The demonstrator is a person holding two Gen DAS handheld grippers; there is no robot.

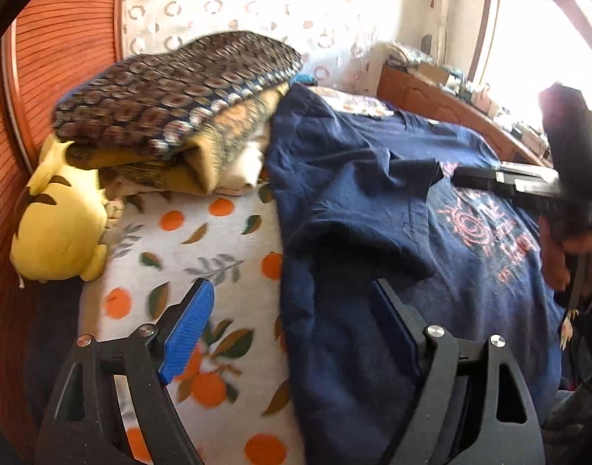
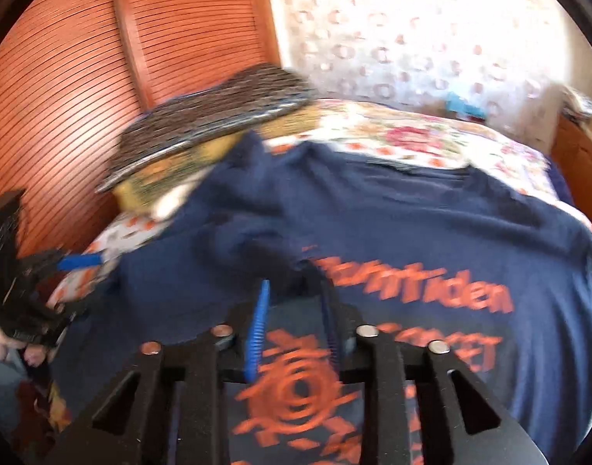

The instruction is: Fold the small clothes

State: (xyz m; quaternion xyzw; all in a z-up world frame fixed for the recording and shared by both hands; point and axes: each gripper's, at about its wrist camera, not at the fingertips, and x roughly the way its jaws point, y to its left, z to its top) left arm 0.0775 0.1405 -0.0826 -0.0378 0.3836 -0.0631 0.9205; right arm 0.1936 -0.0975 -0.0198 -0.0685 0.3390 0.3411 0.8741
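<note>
A navy T-shirt (image 1: 354,348) (image 2: 412,213) with an orange print lies spread on the bed, print side up. One sleeve (image 1: 373,201) is folded in over the chest. My left gripper (image 1: 292,302) stands wide open over the shirt's left edge; its blue left pad hangs over the sheet and its right finger (image 1: 392,317) sits under the sleeve fold. In the left wrist view my right gripper (image 1: 456,176) reaches in from the right, tips at the sleeve's corner. My right gripper (image 2: 294,279) has its pads apart over the print, and the blurred sleeve edge lies at the tips, not pinched.
The bed sheet (image 1: 218,240) has an orange-fruit pattern. A pile of folded blankets (image 1: 171,108) (image 2: 218,116) and a yellow plush toy (image 1: 59,232) lie at the far left. A slatted wooden door (image 1: 63,38) stands behind. A cluttered dresser (image 1: 431,97) stands under the window.
</note>
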